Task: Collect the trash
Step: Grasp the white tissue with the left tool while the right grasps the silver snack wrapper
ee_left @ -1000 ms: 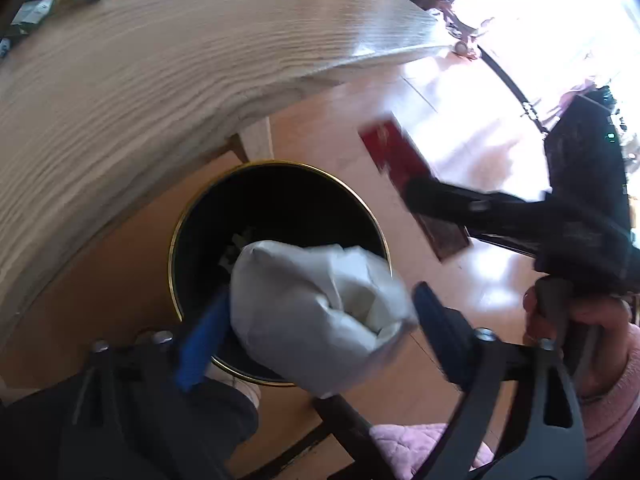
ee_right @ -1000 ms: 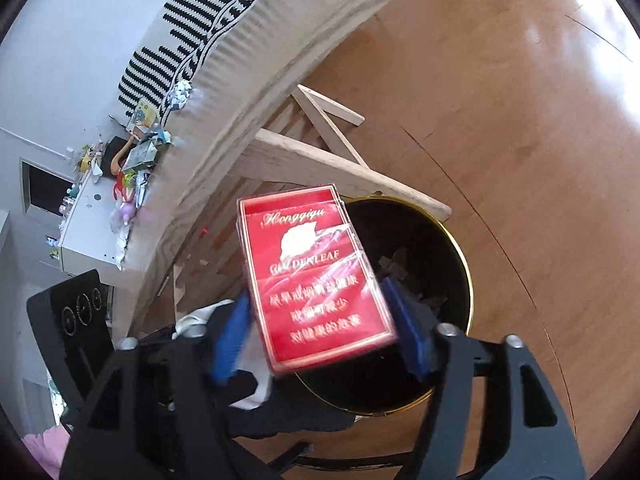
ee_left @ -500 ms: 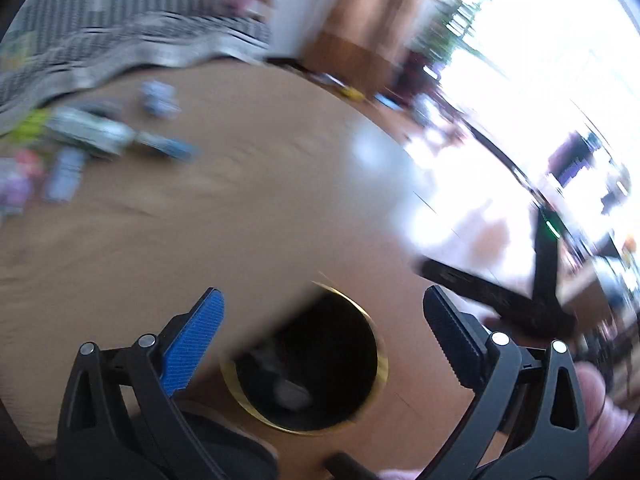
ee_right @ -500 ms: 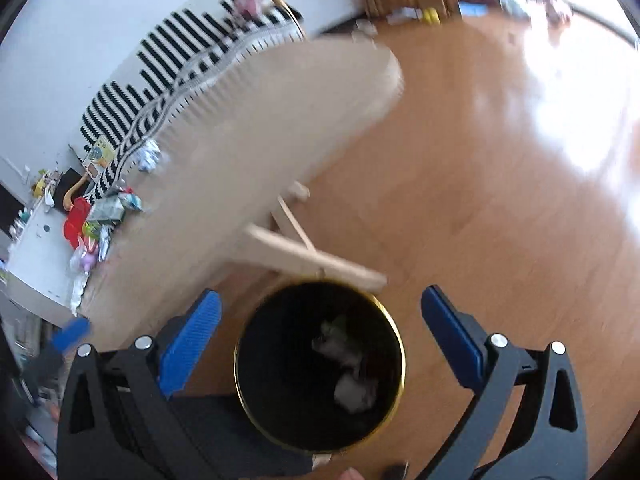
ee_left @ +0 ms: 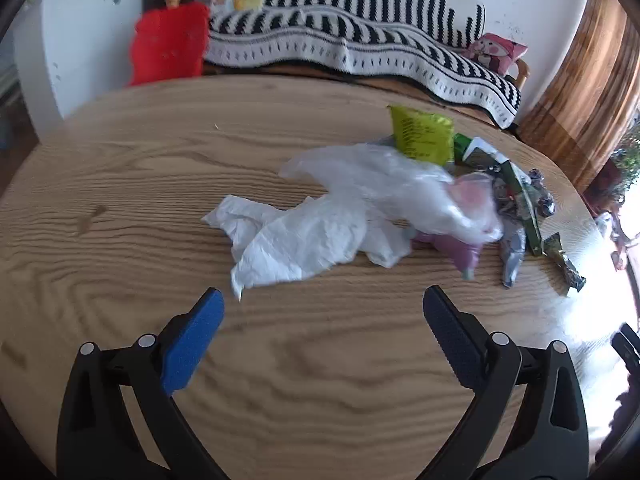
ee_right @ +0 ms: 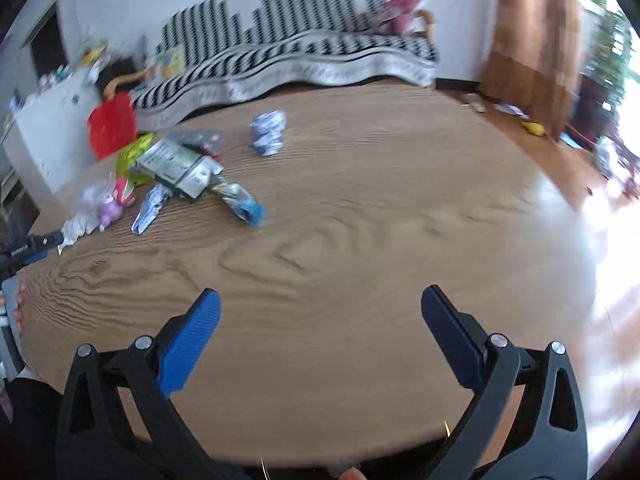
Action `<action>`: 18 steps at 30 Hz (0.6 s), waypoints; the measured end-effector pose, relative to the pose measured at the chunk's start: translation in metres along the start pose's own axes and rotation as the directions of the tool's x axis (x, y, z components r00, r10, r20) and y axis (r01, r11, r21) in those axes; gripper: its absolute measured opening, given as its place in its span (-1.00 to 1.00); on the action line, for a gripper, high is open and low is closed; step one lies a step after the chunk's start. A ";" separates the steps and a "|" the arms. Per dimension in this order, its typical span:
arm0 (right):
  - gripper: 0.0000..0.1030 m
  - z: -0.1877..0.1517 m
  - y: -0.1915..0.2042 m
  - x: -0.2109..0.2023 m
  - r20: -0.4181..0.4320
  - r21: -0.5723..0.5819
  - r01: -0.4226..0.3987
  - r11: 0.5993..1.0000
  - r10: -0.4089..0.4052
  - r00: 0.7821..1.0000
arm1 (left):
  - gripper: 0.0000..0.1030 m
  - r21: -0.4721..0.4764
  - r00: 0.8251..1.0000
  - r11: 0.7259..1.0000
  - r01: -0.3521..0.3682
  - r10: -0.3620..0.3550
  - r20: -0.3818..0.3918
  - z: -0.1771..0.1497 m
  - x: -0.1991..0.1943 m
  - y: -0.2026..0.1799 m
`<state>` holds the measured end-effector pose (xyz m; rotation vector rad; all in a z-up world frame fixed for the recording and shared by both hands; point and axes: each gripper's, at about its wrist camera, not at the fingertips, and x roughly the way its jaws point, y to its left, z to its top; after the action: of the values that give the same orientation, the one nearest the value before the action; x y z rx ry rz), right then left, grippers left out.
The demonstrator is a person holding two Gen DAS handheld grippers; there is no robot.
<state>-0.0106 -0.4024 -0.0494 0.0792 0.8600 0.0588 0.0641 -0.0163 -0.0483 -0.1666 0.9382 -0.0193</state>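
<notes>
Facing the wooden table point(ee_left: 120, 200), the left gripper point(ee_left: 320, 312) hovers wide open and empty before the crumpled tissue point(ee_left: 304, 236) (likely next pickup). The right gripper point(ee_right: 320, 312), equally spread and holding nothing, aims at bare wood, wrappers point(ee_right: 180, 168) well apart.

My view takes in a wooden table point(ee_left: 120, 200), a striped black-and-white throw point(ee_left: 360, 40) over the sofa behind it, a red cushion point(ee_left: 168, 46), a pink plush toy point(ee_left: 496, 52), a white cabinet point(ee_left: 72, 48), a brown curtain point(ee_left: 588, 80)
</notes>
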 end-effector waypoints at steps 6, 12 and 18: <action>0.89 0.033 0.027 0.053 -0.099 -0.141 0.006 0.990 -0.020 0.995 | 0.88 0.157 0.998 0.988 -0.010 0.019 -0.055 0.019 0.031 0.020; 0.89 0.066 0.043 0.106 -0.186 -0.197 -0.032 0.980 -0.006 0.982 | 0.88 0.140 0.998 0.989 0.051 -0.047 -0.036 0.042 0.047 0.036; 0.90 0.093 0.052 0.131 -0.232 -0.239 -0.089 0.967 0.032 0.972 | 0.88 0.256 0.999 0.967 0.012 -0.002 -0.038 0.049 0.061 0.021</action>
<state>0.1445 -0.3437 -0.0830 -0.1394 1.0721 0.2363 0.1384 0.0054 -0.0724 0.0701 0.9634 -0.1499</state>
